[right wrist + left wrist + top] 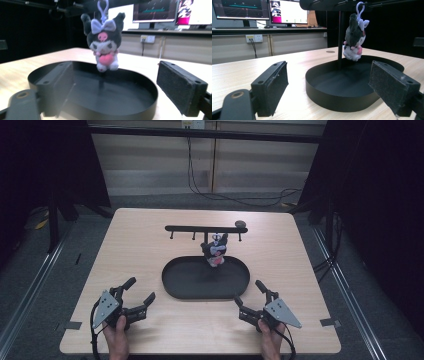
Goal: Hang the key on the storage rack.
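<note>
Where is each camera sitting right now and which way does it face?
High view: above the person's side, looking forward and down on the table; both hands, left gripper and right gripper enter at the bottom.
Left gripper view: low at table level, facing the black tray from its left; its open jaws rise at the bottom.
Right gripper view: low, facing the tray from its right; open jaws frame it.
Shared: all three see the plush keychain hanging over the tray.

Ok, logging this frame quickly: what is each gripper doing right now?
Left gripper: open, holding nothing.
Right gripper: open, holding nothing.
</note>
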A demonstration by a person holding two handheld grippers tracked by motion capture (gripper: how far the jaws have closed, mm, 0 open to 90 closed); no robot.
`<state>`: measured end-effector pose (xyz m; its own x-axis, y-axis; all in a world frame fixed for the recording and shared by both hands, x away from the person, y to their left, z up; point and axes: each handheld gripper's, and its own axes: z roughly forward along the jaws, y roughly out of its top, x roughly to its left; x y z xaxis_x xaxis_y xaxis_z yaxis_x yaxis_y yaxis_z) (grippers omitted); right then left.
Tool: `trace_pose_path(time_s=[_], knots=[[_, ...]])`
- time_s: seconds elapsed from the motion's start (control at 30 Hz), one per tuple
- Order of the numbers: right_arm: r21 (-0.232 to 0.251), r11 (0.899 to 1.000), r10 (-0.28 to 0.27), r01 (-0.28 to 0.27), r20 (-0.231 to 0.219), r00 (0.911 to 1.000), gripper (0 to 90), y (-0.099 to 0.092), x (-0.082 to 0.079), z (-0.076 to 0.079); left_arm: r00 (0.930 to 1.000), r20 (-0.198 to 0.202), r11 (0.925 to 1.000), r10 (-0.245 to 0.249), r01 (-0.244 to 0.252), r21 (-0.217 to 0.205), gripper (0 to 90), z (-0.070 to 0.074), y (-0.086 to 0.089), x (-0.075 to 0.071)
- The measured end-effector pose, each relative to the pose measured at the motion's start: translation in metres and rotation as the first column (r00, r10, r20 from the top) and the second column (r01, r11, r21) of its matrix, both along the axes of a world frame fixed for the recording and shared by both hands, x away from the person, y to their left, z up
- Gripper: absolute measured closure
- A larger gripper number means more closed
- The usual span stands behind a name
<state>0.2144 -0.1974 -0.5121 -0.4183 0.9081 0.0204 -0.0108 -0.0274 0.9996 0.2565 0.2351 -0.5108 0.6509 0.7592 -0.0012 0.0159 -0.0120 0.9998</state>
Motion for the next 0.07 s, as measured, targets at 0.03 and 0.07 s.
trace_pose_path(time_s=[0.03, 0.07], knots=[[-0.012, 1.0, -0.014, 0.014, 0.023, 0.9996, 14.0, 0.0013, -0.0022, -0.0003, 1.0, -0.001, 1.0, -0.001, 0.001, -0.002, 15.2, 0.0, -0.0001, 0.0], [-0.029, 1.0, -0.002, 0.004, 0.042, 0.9991, 13.9, 0.0024, -0.0036, -0.0004, 1.0, -0.001, 1.0, -0.001, 0.001, -0.009, 15.2, -0.0001, -0.0006, 0.0]])
